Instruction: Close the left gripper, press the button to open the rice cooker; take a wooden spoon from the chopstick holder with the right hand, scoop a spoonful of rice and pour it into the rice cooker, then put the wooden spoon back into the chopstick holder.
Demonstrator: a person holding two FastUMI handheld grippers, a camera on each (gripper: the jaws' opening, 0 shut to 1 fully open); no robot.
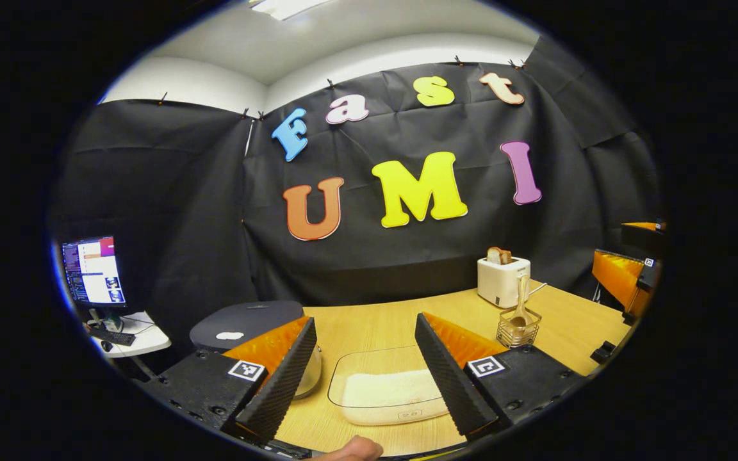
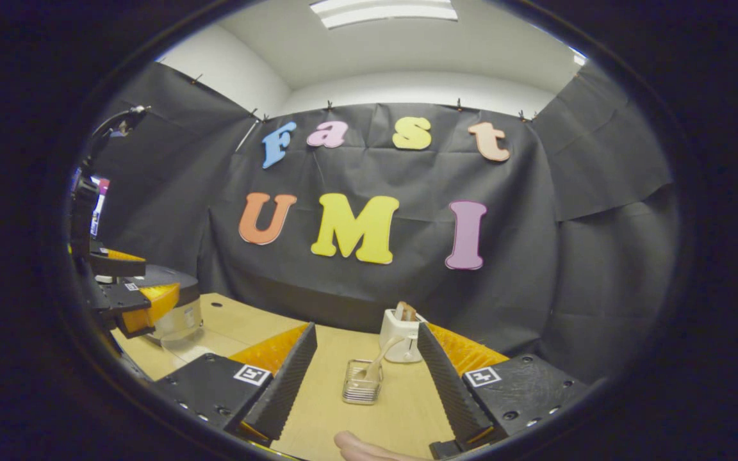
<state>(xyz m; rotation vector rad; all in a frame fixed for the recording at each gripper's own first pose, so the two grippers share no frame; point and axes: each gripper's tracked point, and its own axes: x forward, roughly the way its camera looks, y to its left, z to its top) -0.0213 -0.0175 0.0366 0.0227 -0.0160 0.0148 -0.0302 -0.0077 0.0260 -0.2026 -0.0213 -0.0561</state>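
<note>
Left gripper view looks along the left tongs (image 1: 369,378), which are wide apart and hold nothing. Their two fingers (image 1: 282,378) are flat wedges with a ridged, bumpy inside face. Between them on the smooth wooden desk (image 1: 369,326) lies one clear tray (image 1: 387,394) with round corners, and a flat bed of white rice (image 1: 389,389) is in it. Just behind the left finger sits the rice cooker (image 1: 247,322), round, with a dark lid that is down. One wire chopstick holder (image 1: 518,328) stands to the right on the desk, and one wooden spoon (image 1: 521,306) stands in it, bowl down and handle up. Just behind it is one white boxy toaster (image 1: 503,280) with a slice of bread (image 1: 498,255) sticking out the top. A fingertip (image 1: 353,449) of the person shows at the bottom edge. Far to the left, one lit screen (image 1: 93,272) stands on a small white table (image 1: 135,339).

Right gripper view looks along the right tongs (image 2: 369,384), also wide apart and empty. The chopstick holder (image 2: 362,381) sits between the fingers but farther off, not touching them, and the spoon (image 2: 377,362) leans in it. The toaster (image 2: 401,335) is just behind. The left tongs (image 2: 129,301) hang at the left edge, in front of the shiny rice cooker (image 2: 177,314).
</note>
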